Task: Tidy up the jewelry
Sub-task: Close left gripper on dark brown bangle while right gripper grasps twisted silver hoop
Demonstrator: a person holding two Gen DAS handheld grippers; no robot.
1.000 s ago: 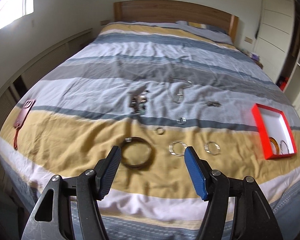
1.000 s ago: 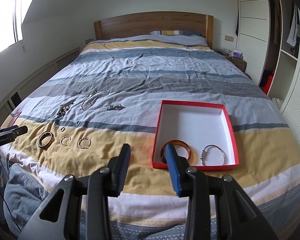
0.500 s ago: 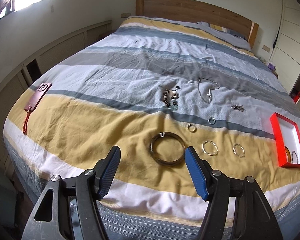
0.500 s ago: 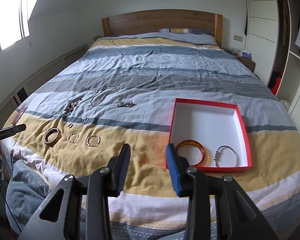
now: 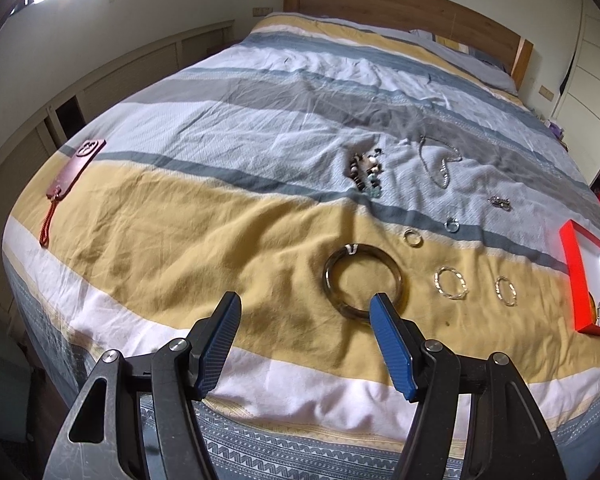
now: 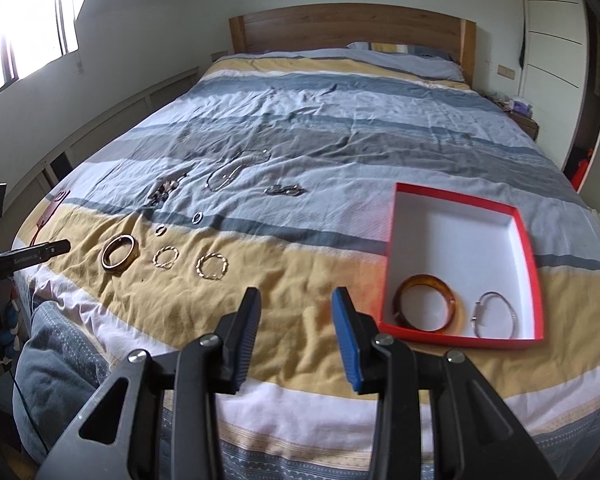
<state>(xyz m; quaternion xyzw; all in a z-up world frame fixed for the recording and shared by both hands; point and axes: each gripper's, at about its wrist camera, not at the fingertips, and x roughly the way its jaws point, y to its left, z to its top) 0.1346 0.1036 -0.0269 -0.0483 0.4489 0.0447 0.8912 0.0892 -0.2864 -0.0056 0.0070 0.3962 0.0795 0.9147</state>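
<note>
The bed point(image 6: 340, 128) wears a striped cover in grey, blue, yellow and white. On the yellow band lie a dark bangle point(image 5: 363, 283), two twisted gold hoops point(image 5: 451, 282) and a small ring point(image 5: 413, 237). Farther up lie a bead cluster point(image 5: 366, 172), a chain point(image 5: 440, 164) and a silver ring point(image 5: 451, 224). A red box point(image 6: 392, 248) sits to the right, a reddish tag point(image 5: 76, 170) at the left edge.

On the bed point(image 6: 300, 128), the box point(image 6: 524, 240) lies right of the loose jewelry. Two bangles point(image 6: 426, 304) lie in it. A large bangle point(image 5: 363, 280) lies left of two hoops point(image 5: 451, 283), behind them a necklace point(image 5: 440, 164).
</note>
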